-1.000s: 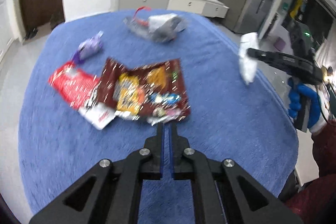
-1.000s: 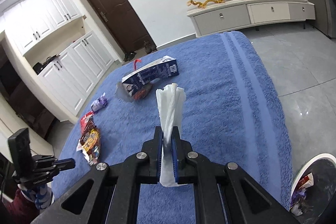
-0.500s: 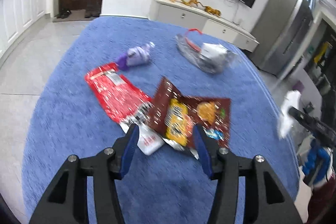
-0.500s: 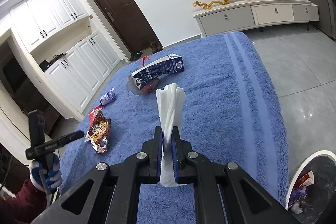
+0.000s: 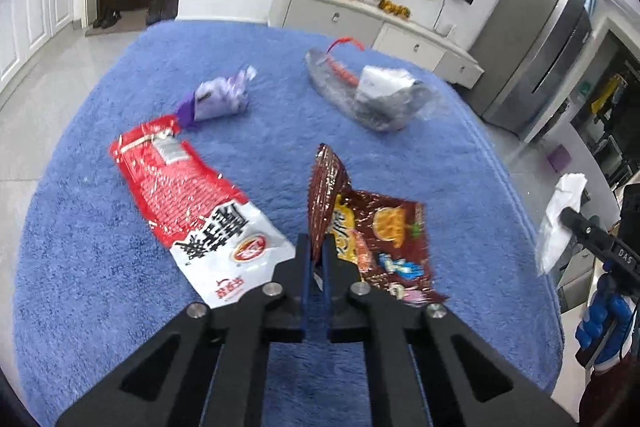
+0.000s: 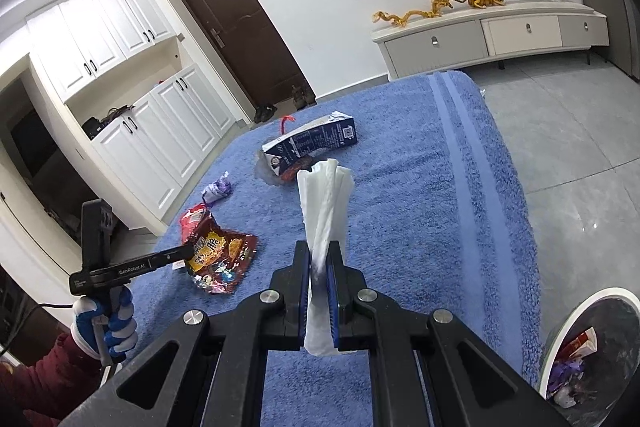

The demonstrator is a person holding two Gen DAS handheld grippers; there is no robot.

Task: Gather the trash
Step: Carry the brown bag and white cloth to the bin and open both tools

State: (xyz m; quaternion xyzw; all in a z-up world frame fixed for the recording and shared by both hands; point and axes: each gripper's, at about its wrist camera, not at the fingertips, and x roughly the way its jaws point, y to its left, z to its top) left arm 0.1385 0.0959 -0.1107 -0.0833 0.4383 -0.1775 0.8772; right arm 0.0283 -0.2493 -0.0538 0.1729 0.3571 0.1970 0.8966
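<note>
On the blue towel [image 5: 100,287] lies a brown snack bag [image 5: 384,227]. My left gripper [image 5: 316,247] is closing on its near-left corner; the pads pinch it and that corner stands folded up. The right wrist view shows the same bag [image 6: 218,255] and the left gripper [image 6: 188,253] from the side. My right gripper [image 6: 319,255] is shut on a white tissue [image 6: 324,195] and holds it upright above the towel. Loose trash: a red-and-white wrapper [image 5: 188,195], a purple wrapper [image 5: 218,99], and a milk carton [image 6: 316,143] on a clear bag.
A trash bin [image 6: 580,303] with litter inside stands on the floor at the towel's right edge, close to my right gripper. A gloved hand [image 6: 104,323] holds the left gripper. White cabinets, a door and a low sideboard line the walls.
My left gripper opened, moved in over the brown snack bag and shut on its corner, which now stands folded up. The right gripper kept its hold on the tissue.
</note>
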